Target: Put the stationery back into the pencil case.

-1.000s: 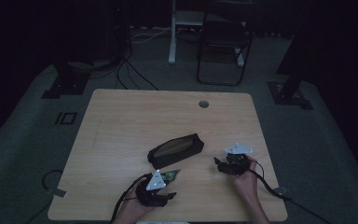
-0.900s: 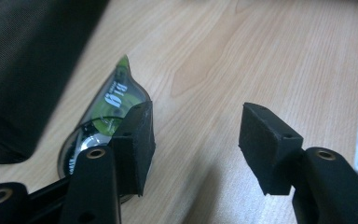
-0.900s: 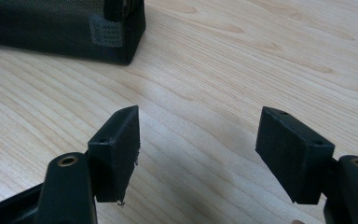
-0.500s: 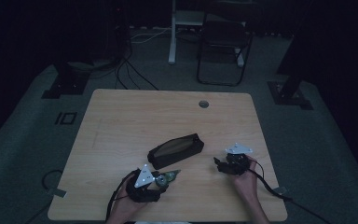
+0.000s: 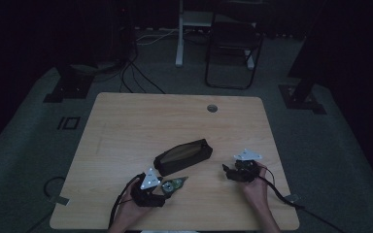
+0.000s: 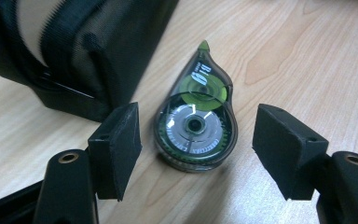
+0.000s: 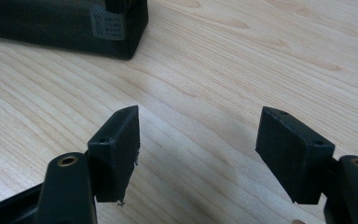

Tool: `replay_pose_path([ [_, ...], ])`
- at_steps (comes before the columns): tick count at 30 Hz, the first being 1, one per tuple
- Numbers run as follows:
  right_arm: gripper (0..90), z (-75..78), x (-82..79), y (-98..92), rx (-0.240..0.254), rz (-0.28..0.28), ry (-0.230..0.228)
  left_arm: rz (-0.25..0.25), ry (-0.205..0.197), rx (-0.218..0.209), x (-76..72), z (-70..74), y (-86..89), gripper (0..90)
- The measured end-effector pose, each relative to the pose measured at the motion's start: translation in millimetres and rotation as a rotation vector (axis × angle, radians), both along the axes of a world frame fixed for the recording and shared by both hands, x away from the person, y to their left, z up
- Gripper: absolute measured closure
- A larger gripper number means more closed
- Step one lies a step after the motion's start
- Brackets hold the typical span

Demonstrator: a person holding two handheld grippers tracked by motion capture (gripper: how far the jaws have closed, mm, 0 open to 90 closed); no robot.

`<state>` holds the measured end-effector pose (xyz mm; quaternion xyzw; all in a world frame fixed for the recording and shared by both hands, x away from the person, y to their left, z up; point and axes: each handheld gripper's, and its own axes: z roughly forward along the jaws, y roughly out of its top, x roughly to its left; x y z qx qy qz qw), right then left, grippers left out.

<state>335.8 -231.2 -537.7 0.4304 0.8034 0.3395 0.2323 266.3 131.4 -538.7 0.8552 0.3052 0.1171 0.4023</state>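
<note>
A teardrop-shaped correction tape dispenser [image 6: 196, 128], clear with green parts, lies flat on the wooden table [image 5: 126, 126]. It sits between the pads of my left gripper [image 6: 198, 140], which do not touch it. Those jaws have just been opening and stand wide. In the high view the dispenser [image 5: 174, 184] lies just in front of the left gripper [image 5: 164, 187], near the table's front edge. A black mesh pencil pouch [image 5: 183, 155] lies beyond it, unzipped along its top. My right gripper [image 5: 227, 172] rests to the right of the pouch, open with nothing between its pads [image 7: 116, 140].
The pouch's end [image 7: 65, 23] sits a short way ahead of the right gripper [image 7: 200, 140]. A cable hole [image 5: 212, 108] marks the table's far edge. A folding chair [image 5: 233, 43] and stands are on the dark floor behind.
The left gripper has drawn back a little to the left, and the tape dispenser now lies free on the table in front of it. The right gripper has kept still.
</note>
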Motion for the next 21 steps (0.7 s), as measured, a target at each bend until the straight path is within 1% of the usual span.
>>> replay_pose_path([
  [1, 30.2, -0.2, 0.2, -0.3, 0.001, 0.001, -0.001, -0.004, 0.016, -0.003, 1.7, -2.5, -1.6, 32.7],
  [4, 30.1, -1.4, 0.6, -2.1, 0.003, -0.003, 0.004, -0.011, 0.011, 0.013, 2.9, -4.9, -3.9, 32.1],
  [9, 30.1, -2.7, 1.5, -4.8, 0.006, -0.012, 0.006, -0.004, 0.005, 0.024, 6.2, -6.9, -6.3, 31.3],
  [12, 30.1, -3.9, 2.1, -5.8, -0.005, -0.015, 0.003, -0.008, -0.003, 0.042, 8.0, -8.5, -8.1, 32.8],
  [14, 30.1, -4.6, 2.4, -6.3, -0.009, -0.018, 0.003, -0.011, -0.002, 0.047, 7.7, -9.8, -9.1, 33.6],
  [16, 30.1, -5.6, 2.9, -7.0, -0.012, -0.019, 0.005, -0.014, -0.013, 0.055, 7.0, -10.1, -10.1, 34.2],
  [18, 30.1, -6.1, 3.2, -7.2, -0.012, -0.020, 0.006, -0.014, -0.013, 0.055, 7.0, -10.1, -10.1, 34.6],
  [19, 30.1, -7.3, 4.0, -8.0, -0.013, -0.022, 0.007, -0.022, -0.010, 0.077, 7.5, -11.0, -11.6, 36.1],
  [21, 30.1, -7.9, 4.3, -8.4, -0.011, -0.026, 0.011, -0.025, -0.016, 0.084, 7.3, -11.3, -12.6, 37.6],
])
